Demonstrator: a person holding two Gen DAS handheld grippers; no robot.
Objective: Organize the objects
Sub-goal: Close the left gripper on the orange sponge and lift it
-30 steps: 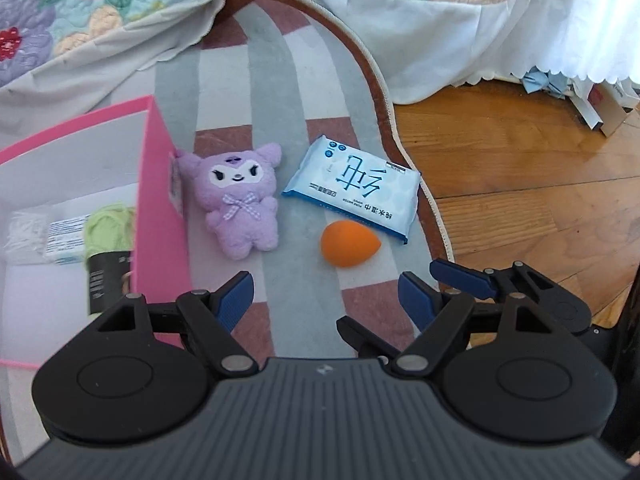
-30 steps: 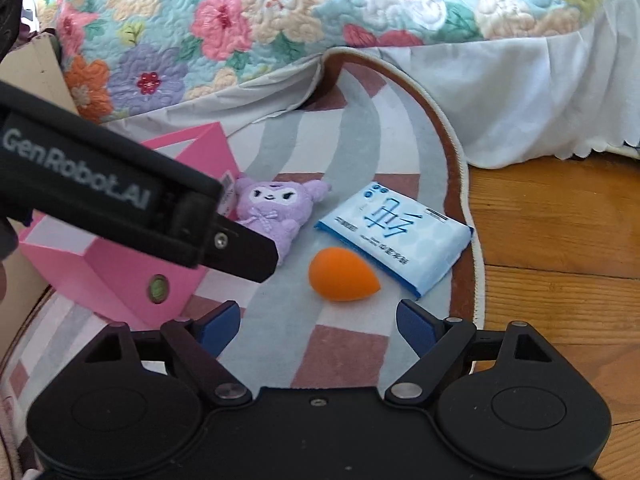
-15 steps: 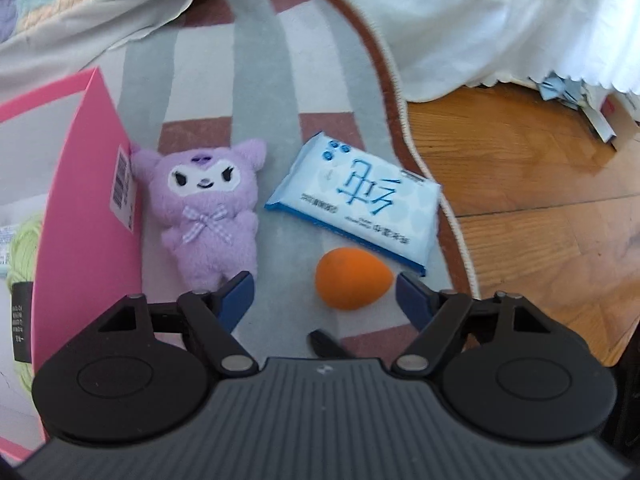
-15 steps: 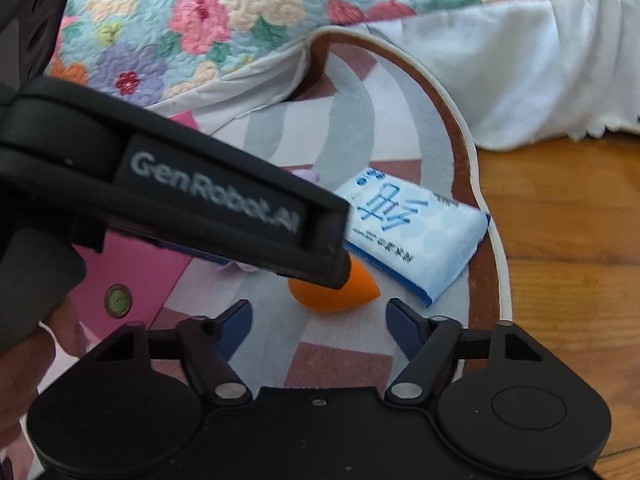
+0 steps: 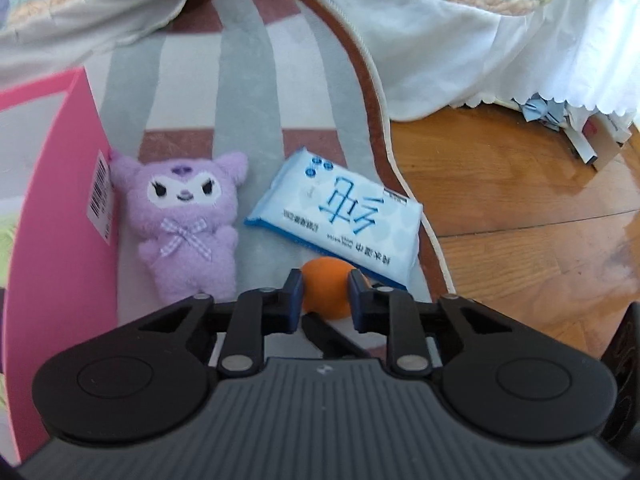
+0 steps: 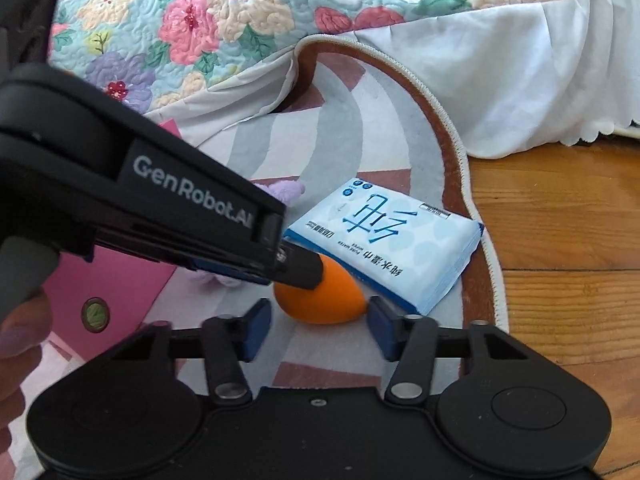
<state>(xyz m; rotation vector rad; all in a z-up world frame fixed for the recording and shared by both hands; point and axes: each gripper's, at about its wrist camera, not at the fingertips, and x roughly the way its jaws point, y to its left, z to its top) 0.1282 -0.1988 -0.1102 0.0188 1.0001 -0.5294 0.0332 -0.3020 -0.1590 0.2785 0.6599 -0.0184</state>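
An orange egg-shaped sponge (image 5: 326, 300) lies on the striped rug (image 5: 240, 92), and my left gripper (image 5: 326, 292) is shut on it, blue pads pressing both its sides. In the right wrist view the left gripper (image 6: 304, 274) reaches in from the left onto the sponge (image 6: 324, 300). My right gripper (image 6: 320, 332) sits just short of the sponge with its jaws closing; its pads touch nothing. A purple plush toy (image 5: 188, 224) and a blue-and-white pack of wipes (image 5: 340, 220) lie beside the sponge.
A pink box (image 5: 60, 240) stands open at the left, against the plush. A bed with a floral quilt (image 6: 240, 12) and white skirt borders the rug at the back. Wooden floor (image 5: 520, 220) lies to the right. A hand (image 6: 16, 332) holds the left gripper.
My left gripper came down over the sponge and shut on it. The right gripper's jaws narrowed and it sank a little toward the sponge.
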